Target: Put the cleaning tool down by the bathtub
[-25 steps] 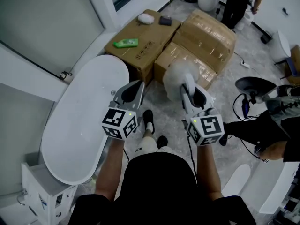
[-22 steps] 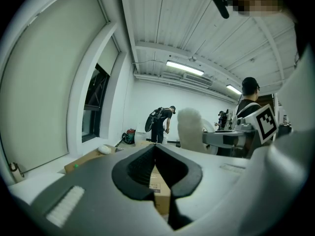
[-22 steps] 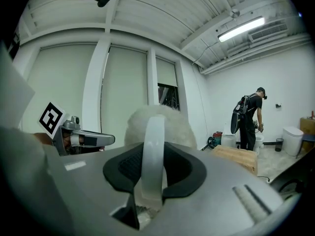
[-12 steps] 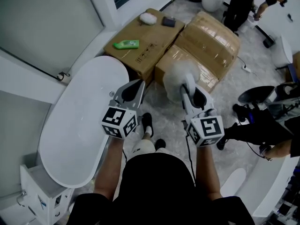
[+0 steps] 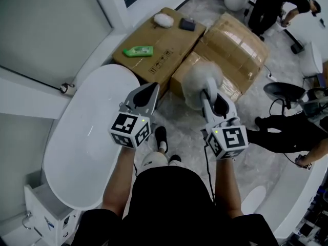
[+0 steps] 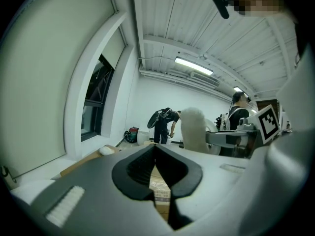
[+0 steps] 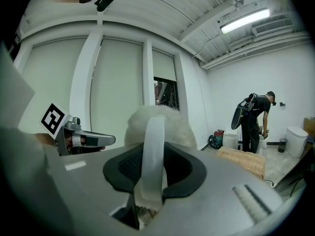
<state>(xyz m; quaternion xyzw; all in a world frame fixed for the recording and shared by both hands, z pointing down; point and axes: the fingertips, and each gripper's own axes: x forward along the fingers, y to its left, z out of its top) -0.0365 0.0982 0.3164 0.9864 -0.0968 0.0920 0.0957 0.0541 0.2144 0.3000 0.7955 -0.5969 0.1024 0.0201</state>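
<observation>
R gripper (image 5: 209,97) clenched on the cleaning tool (image 5: 201,80), white handle between the jaws, fluffy head out front. L gripper (image 5: 151,90) jaws pressed together, nothing in them, just beside the bathtub (image 5: 84,137) rim. Cardboard boxes (image 5: 228,40) beyond. Person (image 5: 266,4) far back.

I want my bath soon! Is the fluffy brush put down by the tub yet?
Not yet. Done: the right gripper is shut on the fluffy brush, held in the air. The left gripper is shut, empty. Left to do: lower the brush to the floor beside the bathtub.
</observation>
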